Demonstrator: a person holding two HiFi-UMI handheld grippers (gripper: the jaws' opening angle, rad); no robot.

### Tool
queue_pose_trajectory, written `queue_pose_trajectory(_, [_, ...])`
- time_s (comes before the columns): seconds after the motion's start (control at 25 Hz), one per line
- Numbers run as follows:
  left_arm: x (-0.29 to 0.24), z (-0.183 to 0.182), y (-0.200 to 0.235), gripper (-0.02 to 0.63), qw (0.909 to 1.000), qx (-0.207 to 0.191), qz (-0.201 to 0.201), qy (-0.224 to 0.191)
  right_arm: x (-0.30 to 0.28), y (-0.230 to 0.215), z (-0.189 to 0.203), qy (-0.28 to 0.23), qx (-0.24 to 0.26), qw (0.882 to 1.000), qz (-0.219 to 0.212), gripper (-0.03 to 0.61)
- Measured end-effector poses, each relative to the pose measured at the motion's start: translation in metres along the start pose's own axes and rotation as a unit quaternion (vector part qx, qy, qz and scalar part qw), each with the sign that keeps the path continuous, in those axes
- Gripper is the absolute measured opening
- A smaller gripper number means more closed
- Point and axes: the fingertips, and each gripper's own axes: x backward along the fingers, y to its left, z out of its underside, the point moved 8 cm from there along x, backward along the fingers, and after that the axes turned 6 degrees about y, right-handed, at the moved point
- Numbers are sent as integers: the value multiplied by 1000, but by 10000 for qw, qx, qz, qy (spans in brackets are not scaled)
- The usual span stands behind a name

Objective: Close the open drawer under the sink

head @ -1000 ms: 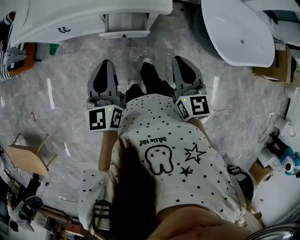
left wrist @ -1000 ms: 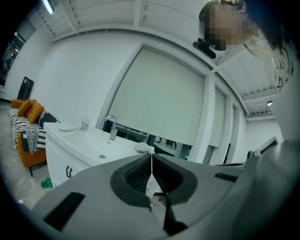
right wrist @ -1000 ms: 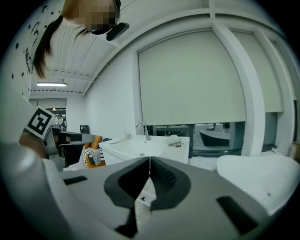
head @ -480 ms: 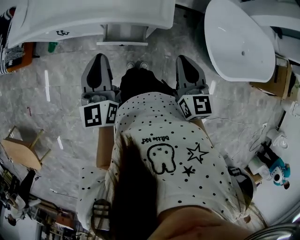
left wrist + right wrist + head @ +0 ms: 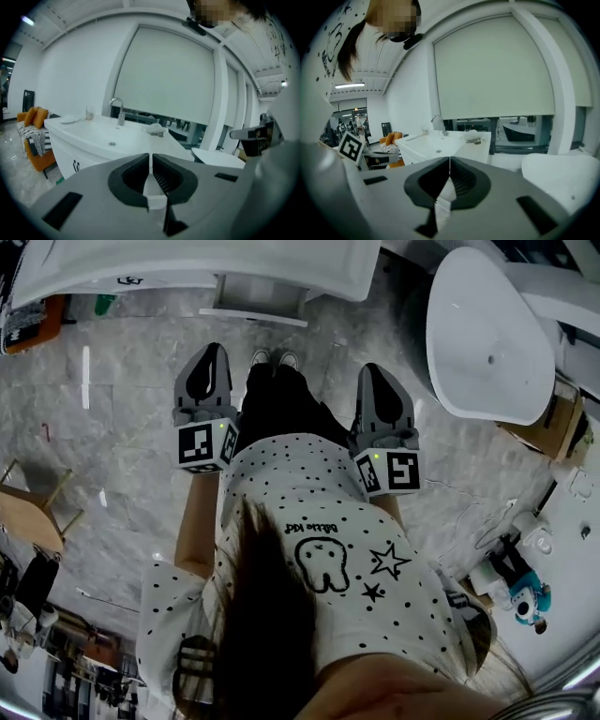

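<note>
At the top of the head view, the open drawer [image 5: 255, 298] juts out from under the white sink cabinet [image 5: 187, 263] toward the person's shoes [image 5: 289, 360], well apart from both grippers. The person stands facing it on a grey marble floor [image 5: 122, 427], with 1 gripper in each hand held level at either side of the body. The left gripper [image 5: 212, 354] has its 2 jaws pressed together with nothing between them; its own view looks past them to the faucet [image 5: 117, 108] on the sink top. The right gripper [image 5: 374, 371] is likewise closed and empty. A white tub [image 5: 487, 334] sits right of the cabinet.
</note>
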Motion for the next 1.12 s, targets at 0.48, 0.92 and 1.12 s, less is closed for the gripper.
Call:
queue_pose_trajectory(0.48, [-176, 231, 34, 123, 9800, -145, 88, 1982, -60, -6, 59, 725, -93, 9973, -97, 13])
queue_pose_trajectory(0.92, [-246, 295, 47, 135, 9750, -638, 67, 2125, -85, 11, 123, 1475, -371, 9881, -241, 14])
queue_pose_trajectory(1.12, [-249, 295, 50, 138, 9792, -460, 62, 1975, -92, 17, 135, 1600, -440, 9857, -289, 14])
